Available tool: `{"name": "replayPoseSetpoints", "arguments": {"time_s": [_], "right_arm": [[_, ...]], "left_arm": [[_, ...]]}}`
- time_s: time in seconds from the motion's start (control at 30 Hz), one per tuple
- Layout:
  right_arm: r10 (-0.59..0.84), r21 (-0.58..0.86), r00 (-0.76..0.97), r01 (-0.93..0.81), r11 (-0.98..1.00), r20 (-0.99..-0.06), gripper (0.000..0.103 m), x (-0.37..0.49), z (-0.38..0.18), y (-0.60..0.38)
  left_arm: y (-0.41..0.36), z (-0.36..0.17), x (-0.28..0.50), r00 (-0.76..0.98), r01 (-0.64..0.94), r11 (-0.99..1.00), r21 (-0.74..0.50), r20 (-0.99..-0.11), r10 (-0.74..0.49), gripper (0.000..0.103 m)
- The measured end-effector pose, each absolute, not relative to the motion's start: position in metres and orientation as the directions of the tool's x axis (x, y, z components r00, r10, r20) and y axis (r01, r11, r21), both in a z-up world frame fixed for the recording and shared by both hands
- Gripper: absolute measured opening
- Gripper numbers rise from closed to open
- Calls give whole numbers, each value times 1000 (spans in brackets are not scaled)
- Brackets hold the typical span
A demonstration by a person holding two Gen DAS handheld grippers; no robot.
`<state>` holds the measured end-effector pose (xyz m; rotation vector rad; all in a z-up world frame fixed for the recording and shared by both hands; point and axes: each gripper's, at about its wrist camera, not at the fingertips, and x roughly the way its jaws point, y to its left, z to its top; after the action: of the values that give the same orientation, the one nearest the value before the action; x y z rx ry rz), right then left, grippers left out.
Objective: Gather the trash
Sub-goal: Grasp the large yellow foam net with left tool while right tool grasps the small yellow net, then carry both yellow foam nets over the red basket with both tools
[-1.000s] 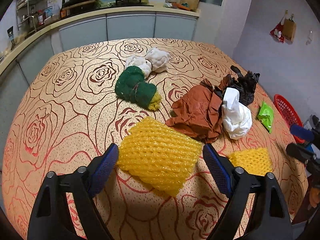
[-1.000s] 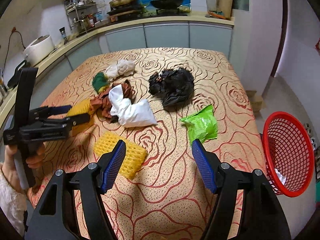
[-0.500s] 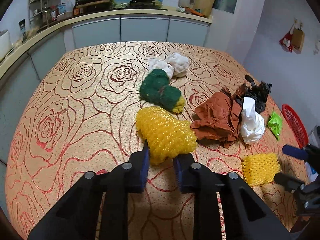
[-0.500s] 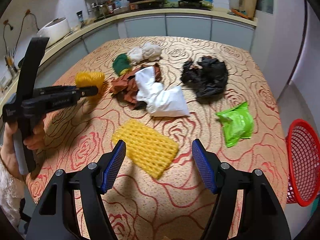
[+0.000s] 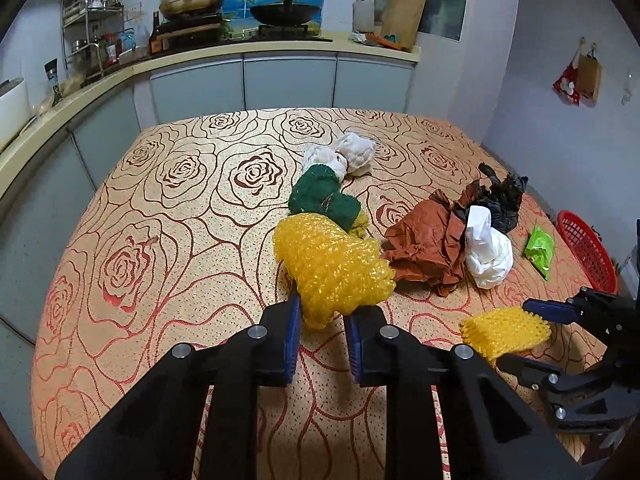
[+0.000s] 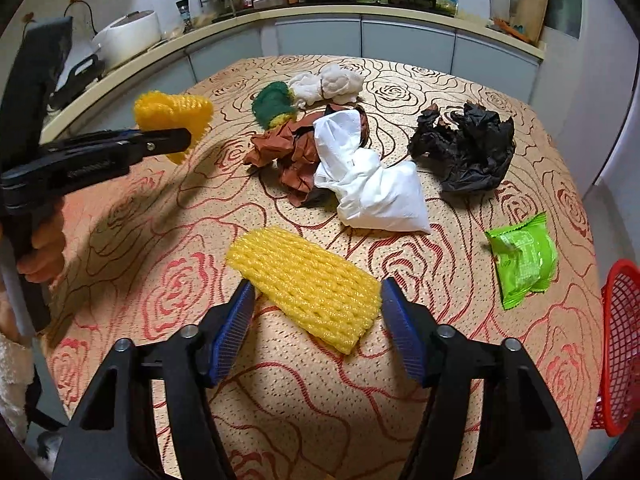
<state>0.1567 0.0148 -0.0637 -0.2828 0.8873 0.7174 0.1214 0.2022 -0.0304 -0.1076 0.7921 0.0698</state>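
The right gripper (image 6: 316, 332) is closest, low over the table with the rose-pattern cloth (image 6: 120, 264). Its jaws are closing, and the flat yellow foam net sleeve (image 6: 308, 288) lies between them, but the blue pads do not press on it yet. This net looks very light and squishy. I think it will fold up when squeezed, so a grab across the middle seems best.

To the left of that flat net, the left gripper (image 5: 320, 336) is clenched on the bunched yellow foam net (image 5: 332, 268). It pinches one end, and the rest puffs out in front, up off the cloth. It looks soft and will not break, but such a light thing could slip out if shaken.

Behind the flat net lie a white plastic bag (image 6: 372, 188) and a crumpled brown paper sheet (image 6: 296, 152), touching each other. A crumpled black plastic bag (image 6: 468, 152) sits to the right of them. A shiny green snack packet (image 6: 524, 264) lies right of the flat net, near the table edge. It may be slippery.

Farther back are a green and yellow scrub sponge (image 6: 272, 104) and a white cloth bundle (image 6: 328, 84).

The red plastic mesh basket (image 6: 620, 344) stands off the table's right edge, past the green packet. The way there looks open. The near cloth is bare too, so there is room to move.
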Motion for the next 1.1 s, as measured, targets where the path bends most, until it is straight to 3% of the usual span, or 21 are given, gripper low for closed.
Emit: {"name": "replayPoseSetpoints", "arguments": {"time_s": [0.1, 0.33, 0.73, 1.1], "right_arm": [[454, 61, 425, -674, 736, -784, 36, 160, -62, 15], [465, 56, 431, -684, 727, -773, 16, 158, -59, 15], [506, 118, 483, -630, 768, -714, 14, 159, -31, -15], [441, 117, 616, -493, 862, -653, 14, 171, -1, -83]], "left_arm": [[204, -30, 120, 701, -110, 991, -76, -713, 23, 19], [206, -28, 114, 703, -119, 991, -69, -710, 35, 19], [200, -12, 106, 725, -107, 993, -47, -687, 46, 19], [152, 12, 123, 760, 6, 1000, -16, -650, -15, 19]]}}
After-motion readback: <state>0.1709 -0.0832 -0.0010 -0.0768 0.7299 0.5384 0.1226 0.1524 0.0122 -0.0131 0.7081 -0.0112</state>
